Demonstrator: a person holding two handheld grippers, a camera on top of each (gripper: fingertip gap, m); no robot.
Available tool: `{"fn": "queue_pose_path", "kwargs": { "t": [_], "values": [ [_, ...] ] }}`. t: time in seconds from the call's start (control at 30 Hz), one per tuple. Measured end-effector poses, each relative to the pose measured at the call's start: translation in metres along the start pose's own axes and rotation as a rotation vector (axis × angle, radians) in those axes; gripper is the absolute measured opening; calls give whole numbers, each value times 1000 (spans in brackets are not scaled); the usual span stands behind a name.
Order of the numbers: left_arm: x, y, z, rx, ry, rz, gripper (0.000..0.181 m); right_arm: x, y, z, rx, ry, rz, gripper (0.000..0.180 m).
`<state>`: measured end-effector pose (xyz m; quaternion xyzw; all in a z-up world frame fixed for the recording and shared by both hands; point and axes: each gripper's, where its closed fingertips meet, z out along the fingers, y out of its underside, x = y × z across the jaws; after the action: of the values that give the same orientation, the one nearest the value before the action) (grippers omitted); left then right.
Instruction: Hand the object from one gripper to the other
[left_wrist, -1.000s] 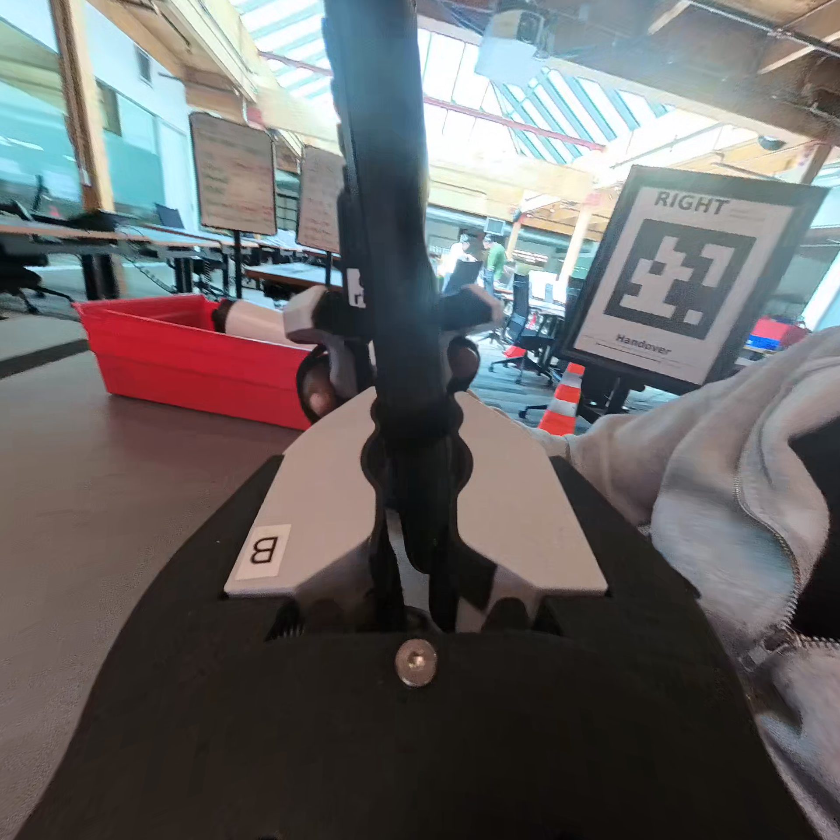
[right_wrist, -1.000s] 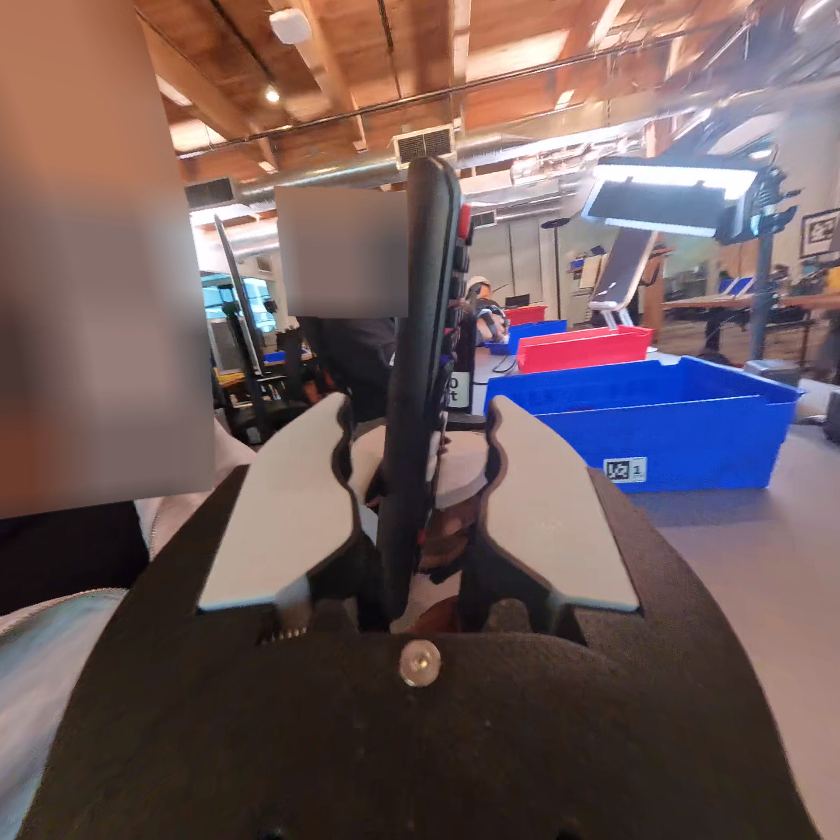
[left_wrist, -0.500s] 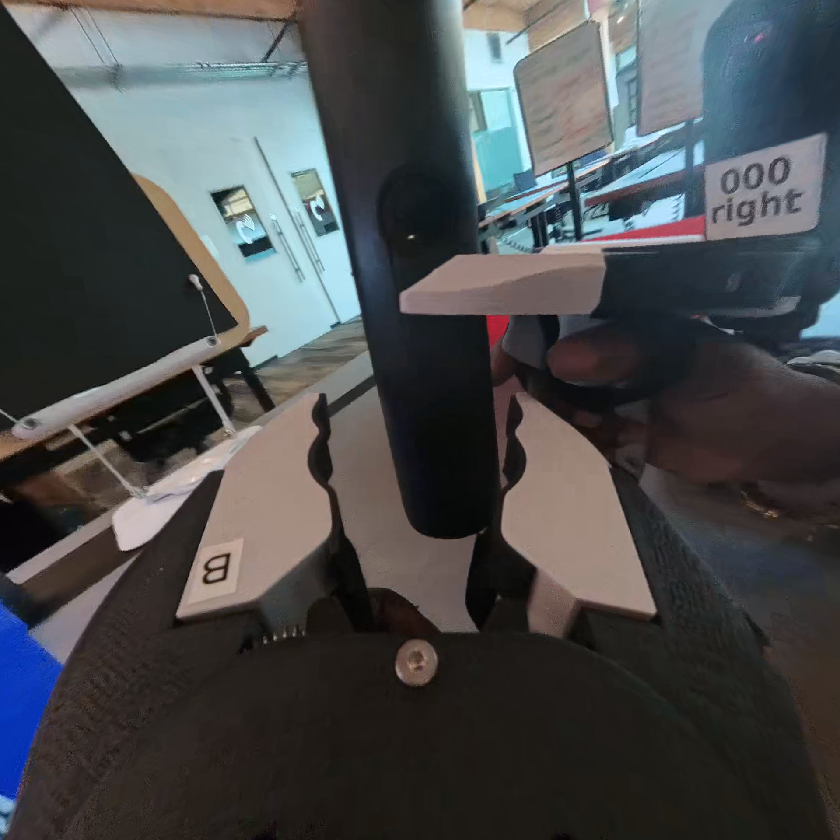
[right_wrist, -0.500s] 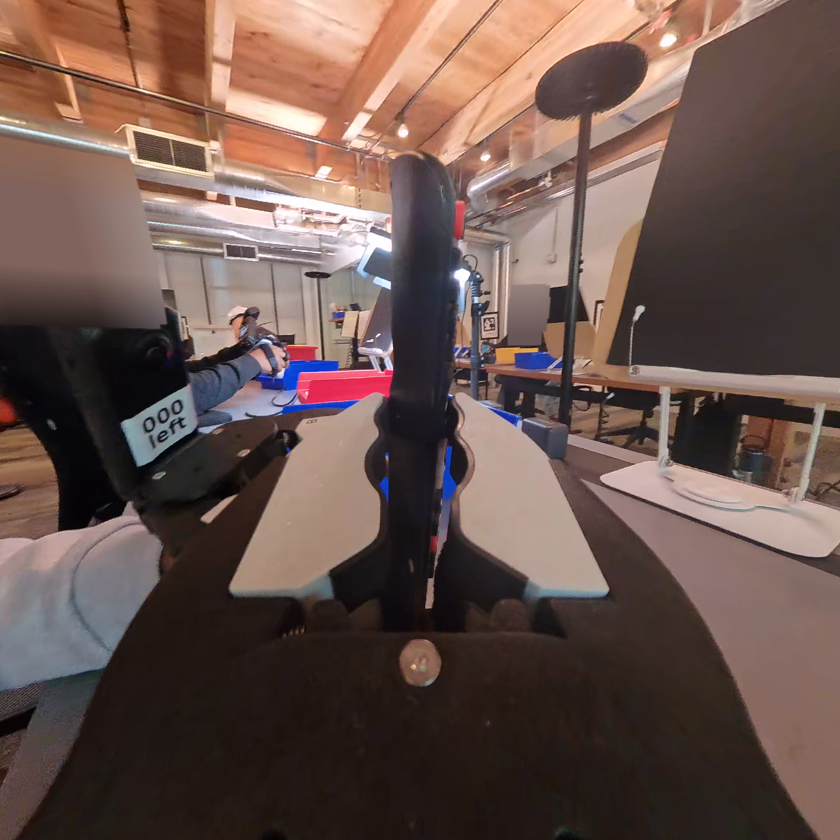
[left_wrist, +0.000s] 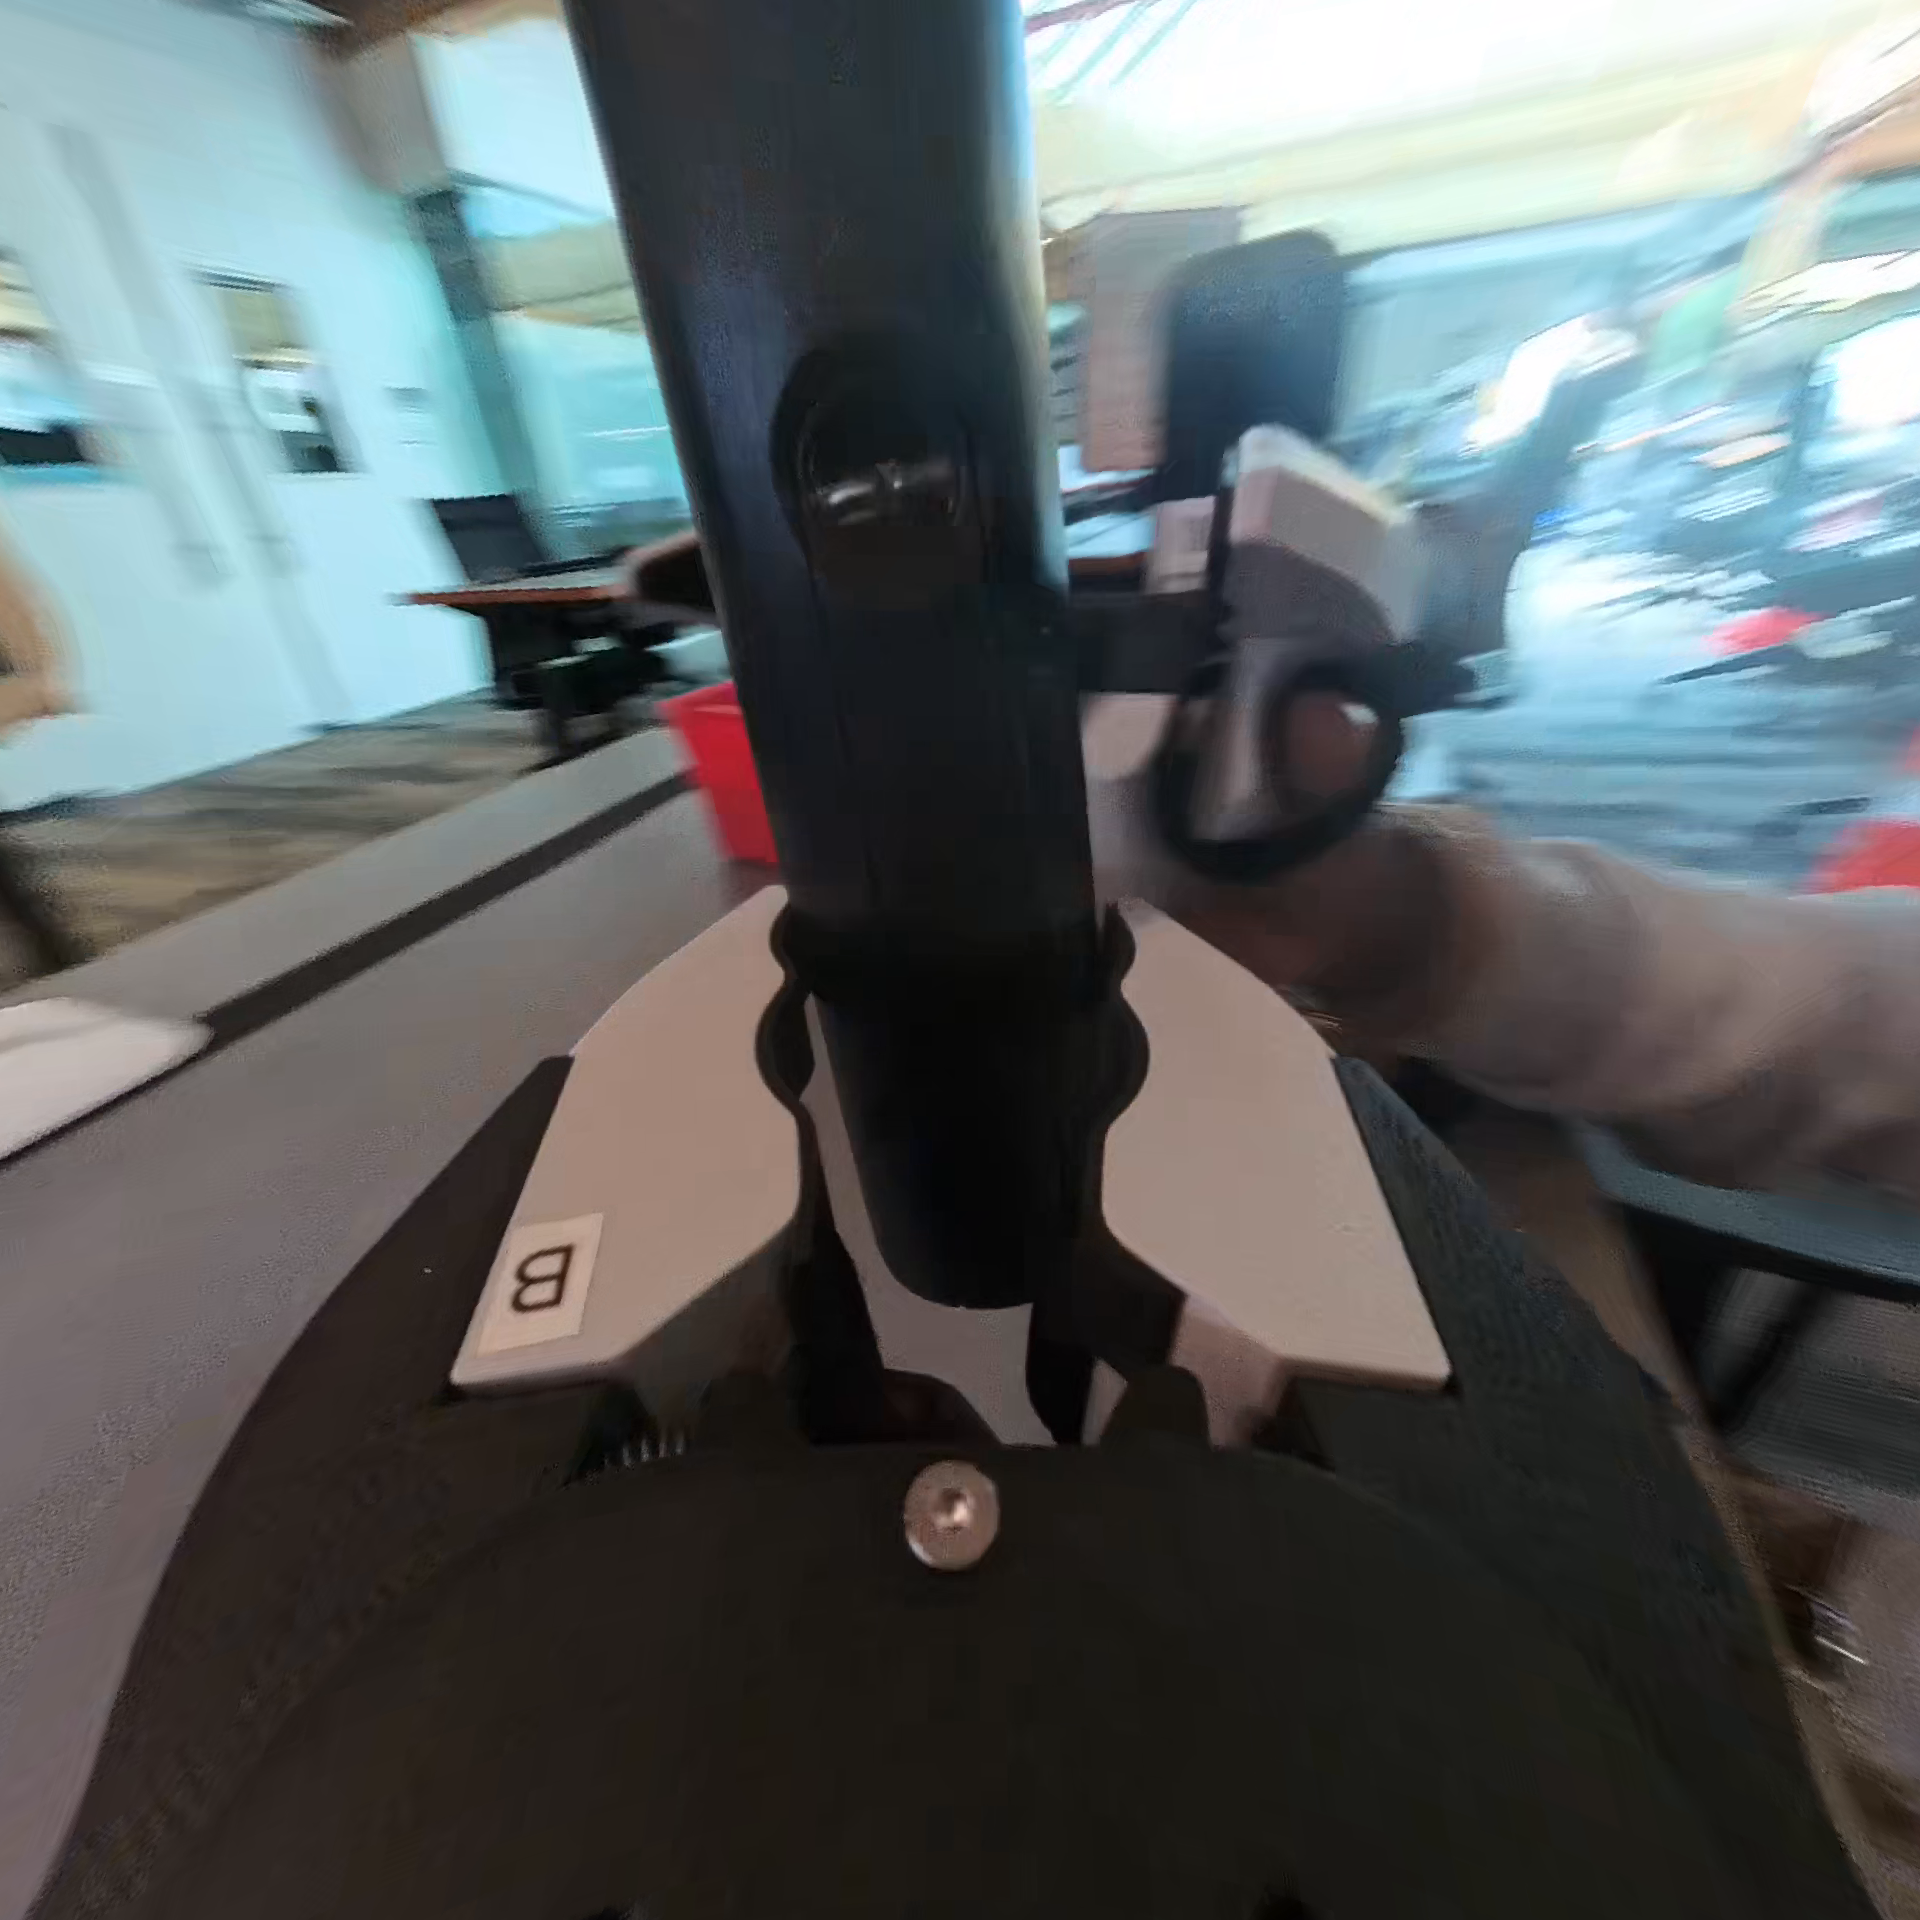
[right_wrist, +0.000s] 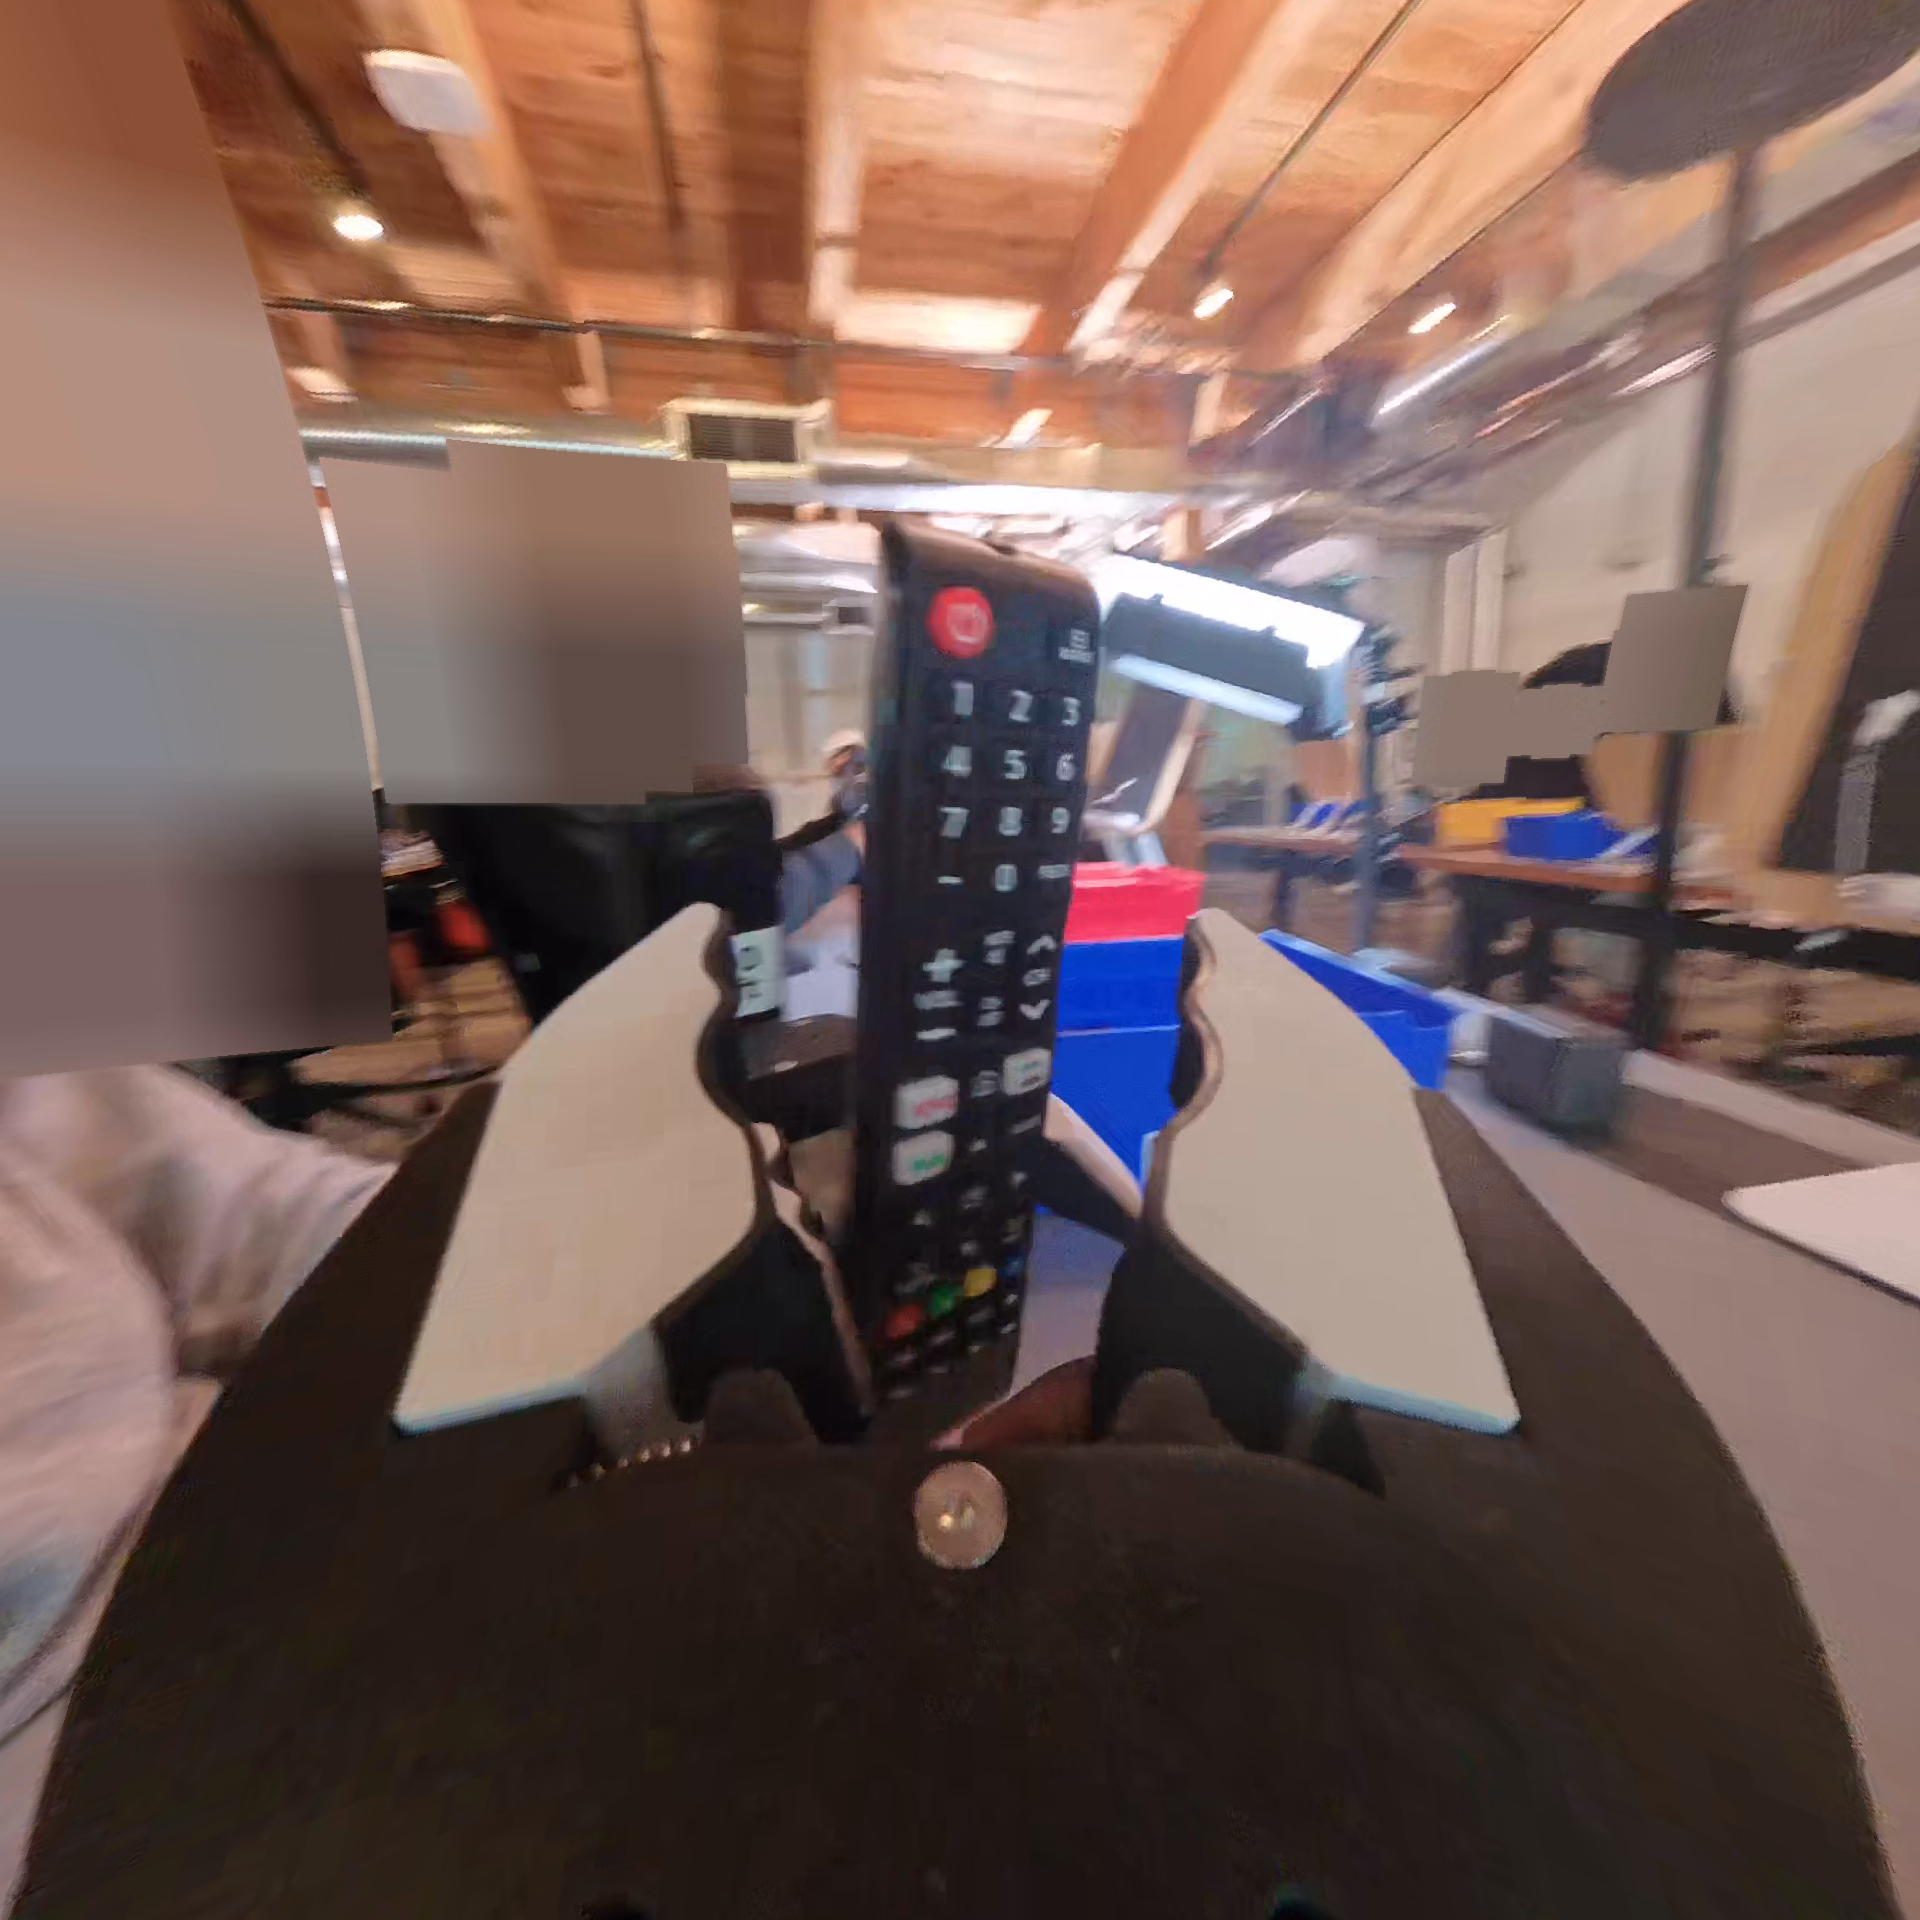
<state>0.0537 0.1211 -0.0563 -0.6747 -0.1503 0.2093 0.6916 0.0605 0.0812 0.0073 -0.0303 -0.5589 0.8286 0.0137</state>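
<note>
Rigid, light, slick remote (left_wrist: 914, 727) is clamped at its lower end by left gripper (left_wrist: 951, 997); right gripper (right_wrist: 951, 997) is spread around it, untouching.

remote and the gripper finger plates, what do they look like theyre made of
The long black remote control looks like moulded hard plastic with a fairly matt shell; its small raised buttons, one red at the top, may be rubber. The pale grey finger plates of the left gripper look like flat, dull plastic, possibly printed, with wavy black inner edges that could be rubber pads. Blur leaves the finer texture open.
</note>
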Motion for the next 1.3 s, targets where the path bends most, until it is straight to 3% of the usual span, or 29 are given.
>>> {"fn": "queue_pose_path", "kwargs": {
  "t": [0.07, 0.17, 0.3, 0.33, 0.4, 0.47, 0.6, 0.77, 0.87, 0.93, 0.97, 1.03, 1.23, 1.3],
  "values": [
    [18, -5, -1, 34, 160, -99, 53, -5, 1, -3, -81, -133, 83, 99],
    [28, -7, -2, 41, 241, -137, 52, -18, 8, -13, -220, -334, 238, 99],
    [38, -1, -1, 3, 314, -161, 52, -26, 18, -12, -226, -401, 226, 89],
    [41, 1, -1, -10, 337, -167, 52, -28, 22, -11, -233, -408, 215, 84],
    [46, 3, -1, -24, 373, -187, 53, -37, 23, -12, -231, -464, 181, 55],
    [45, 0, -2, -11, 378, -205, 53, -38, 22, -12, -236, -449, 157, 54],
    [22, 10, 7, -67, 170, -84, 58, -19, 30, -5, -243, -250, 10, 52],
    [-27, 11, -2, -133, -316, 342, 68, 17, 26, -3, -193, 64, -70, 52],
    [-27, 14, 0, -159, -351, 390, 57, 29, 17, -9, -135, 134, -27, 52],
    [-24, 18, 3, -172, -337, 408, 33, 29, 20, -9, -148, 136, -17, 52],
    [-25, 18, 2, -169, -347, 390, 31, 28, 21, -8, -150, 141, -18, 52],
    [-24, 15, 1, -137, -307, 318, 30, 29, 21, -8, -143, 148, -20, 53],
    [15, -10, -4, 79, 131, -96, 26, 22, -2, -15, -30, -19, 81, 105],
    [21, -12, -5, 100, 203, -171, 26, 18, -17, -20, 92, -84, 141, 104]
  ]
}}
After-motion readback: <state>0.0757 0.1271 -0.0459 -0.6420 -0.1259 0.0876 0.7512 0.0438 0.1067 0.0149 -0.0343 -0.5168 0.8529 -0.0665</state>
